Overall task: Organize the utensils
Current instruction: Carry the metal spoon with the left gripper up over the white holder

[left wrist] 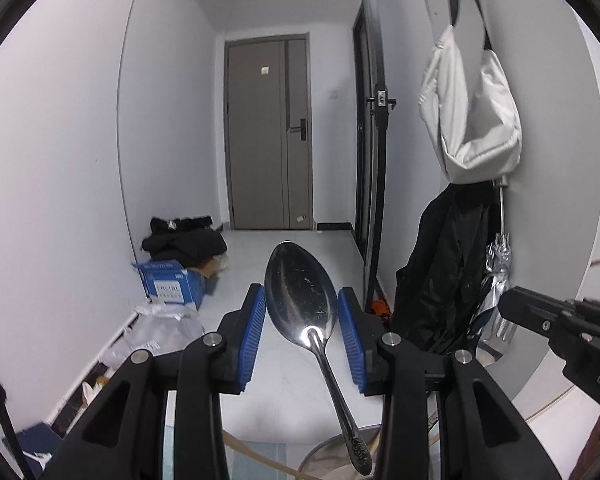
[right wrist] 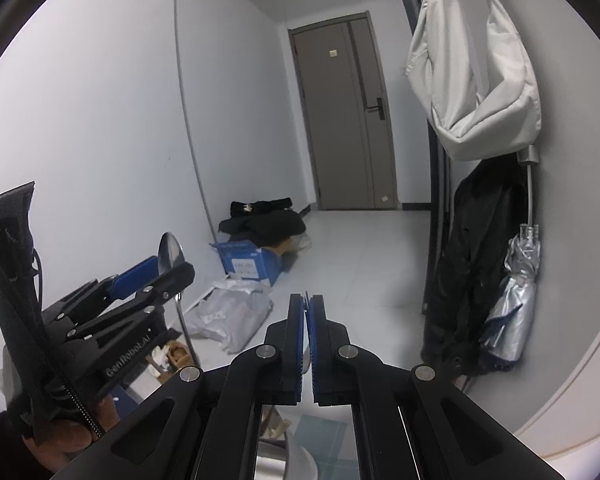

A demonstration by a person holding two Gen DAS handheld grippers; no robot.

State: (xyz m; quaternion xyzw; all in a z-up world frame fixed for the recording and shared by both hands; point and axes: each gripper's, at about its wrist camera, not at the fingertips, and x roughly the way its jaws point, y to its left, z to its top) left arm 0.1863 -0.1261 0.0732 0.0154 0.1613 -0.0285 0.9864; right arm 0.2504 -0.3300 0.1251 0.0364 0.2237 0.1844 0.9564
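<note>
While carrying utensils, L gripper [left wrist: 302, 320] held the spoon [left wrist: 300, 292] by its bowl, handle hanging down; R gripper [right wrist: 307, 312] was pinched on a fork [left wrist: 500, 328]. Next, prob.: find the holder, lower slowly.

A home, its entrance hallway: a grey-brown front door [left wrist: 268, 132] with a lever handle closes the far end at 12 o'clock, between plain white walls over a pale tiled floor [left wrist: 324, 248]. At 2 o'clock a white bag [left wrist: 472, 120] hangs on the wall above a black coat [left wrist: 444, 272] and a folded silver umbrella [left wrist: 498, 268]. At 10 o'clock, dark clothes [left wrist: 184, 240] lie heaped on an opened blue carton [left wrist: 172, 284] beside crumpled grey plastic mailers [left wrist: 164, 328]
</note>
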